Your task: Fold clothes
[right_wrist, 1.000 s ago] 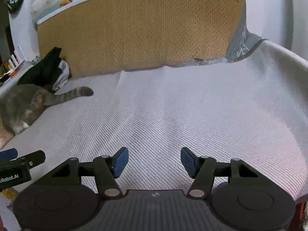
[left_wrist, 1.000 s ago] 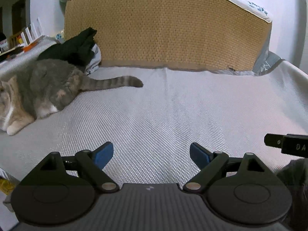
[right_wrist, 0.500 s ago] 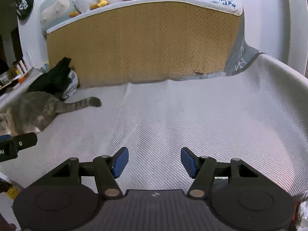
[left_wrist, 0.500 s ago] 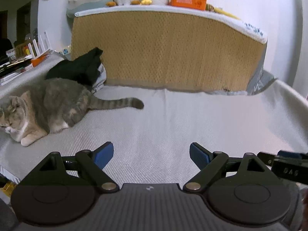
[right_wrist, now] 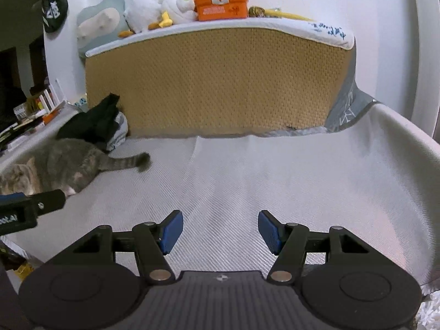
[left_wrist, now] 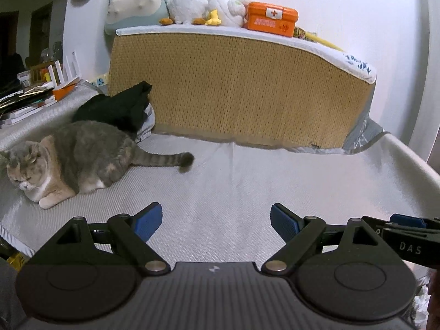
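The dark clothes (left_wrist: 121, 107) lie heaped at the bed's (left_wrist: 275, 181) far left, behind the cat (left_wrist: 68, 156). The left gripper (left_wrist: 216, 221), wide open and empty, is nearer than the equally open, empty right gripper (right_wrist: 217, 231). The pile's long axis seems to run left to right.

"DAS" on right gripper (left_wrist: 409, 236), red cross on orange box (left_wrist: 272, 16)

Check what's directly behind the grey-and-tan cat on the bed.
Behind the grey-and-tan cat sits a heap of black clothes on lighter grey fabric, against the upright tan mesh mattress. The cat and the black clothes hide the rest of the pile.
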`<state>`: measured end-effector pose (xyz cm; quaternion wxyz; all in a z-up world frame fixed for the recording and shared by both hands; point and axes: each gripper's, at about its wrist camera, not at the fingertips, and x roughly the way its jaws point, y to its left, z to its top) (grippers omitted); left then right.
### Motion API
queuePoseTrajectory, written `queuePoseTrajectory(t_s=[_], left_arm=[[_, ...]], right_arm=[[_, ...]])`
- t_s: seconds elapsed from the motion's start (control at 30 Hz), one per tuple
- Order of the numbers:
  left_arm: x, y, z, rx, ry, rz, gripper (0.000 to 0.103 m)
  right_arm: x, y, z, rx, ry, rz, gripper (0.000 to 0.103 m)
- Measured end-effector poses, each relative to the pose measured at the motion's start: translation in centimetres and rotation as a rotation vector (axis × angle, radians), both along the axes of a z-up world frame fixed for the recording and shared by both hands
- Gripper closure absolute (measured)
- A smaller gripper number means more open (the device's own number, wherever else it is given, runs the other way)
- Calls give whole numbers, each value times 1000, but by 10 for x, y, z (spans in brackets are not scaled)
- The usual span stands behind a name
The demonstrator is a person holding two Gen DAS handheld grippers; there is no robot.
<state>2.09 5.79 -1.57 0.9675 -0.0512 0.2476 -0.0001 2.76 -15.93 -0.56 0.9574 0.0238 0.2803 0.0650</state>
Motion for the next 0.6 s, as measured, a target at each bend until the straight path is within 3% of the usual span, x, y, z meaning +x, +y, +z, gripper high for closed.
queuePoseTrajectory(t_s=[0.6], left_arm=[[-37, -5, 34, 10, -86, -54, 9]], right_arm=[[-41, -1, 41, -10, -37, -11, 36]])
